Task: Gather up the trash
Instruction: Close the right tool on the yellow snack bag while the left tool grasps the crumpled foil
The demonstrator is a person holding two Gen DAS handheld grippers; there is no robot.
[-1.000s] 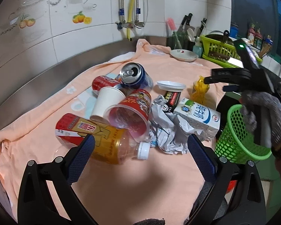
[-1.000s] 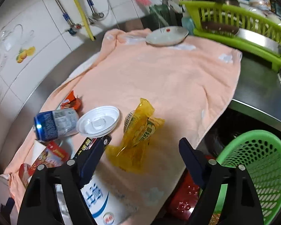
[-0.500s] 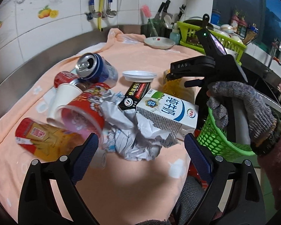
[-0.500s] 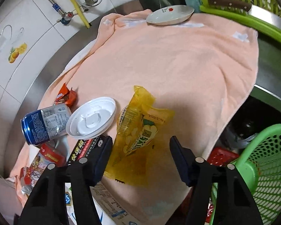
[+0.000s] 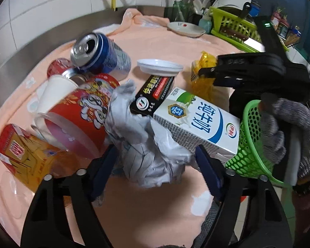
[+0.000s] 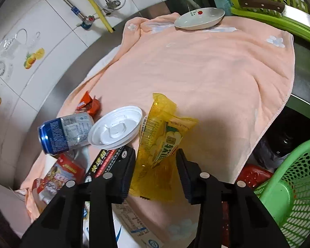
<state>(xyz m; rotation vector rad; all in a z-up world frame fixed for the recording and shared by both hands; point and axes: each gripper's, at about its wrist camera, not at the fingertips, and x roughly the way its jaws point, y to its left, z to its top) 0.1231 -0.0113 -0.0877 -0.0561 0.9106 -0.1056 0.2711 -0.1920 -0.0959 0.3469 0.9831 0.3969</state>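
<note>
My left gripper [image 5: 155,163] is open, its jaws on either side of a crumpled grey-white paper wad [image 5: 148,157]. Around the wad lie a red noodle cup [image 5: 84,119], a white milk carton [image 5: 198,124], a black box [image 5: 153,95] and an orange-labelled bottle [image 5: 31,159]. My right gripper [image 6: 155,171] is open, its jaws on either side of the lower end of a yellow snack bag [image 6: 163,142]. A green mesh basket [image 6: 293,188] hangs at the counter's edge on the right; it also shows in the left wrist view [image 5: 250,144].
A blue can [image 6: 64,132], a white lid [image 6: 115,128] and a red wrapper [image 6: 88,105] lie on the peach towel [image 6: 206,66]. A white dish [image 6: 198,18] and a green dish rack [image 6: 279,6] stand at the back. A white paper cup [image 5: 53,93] lies by the noodle cup.
My left gripper has moved forward over the pile until its jaws flank the paper wad. My right gripper has moved down and forward onto the yellow snack bag and narrowed.
</note>
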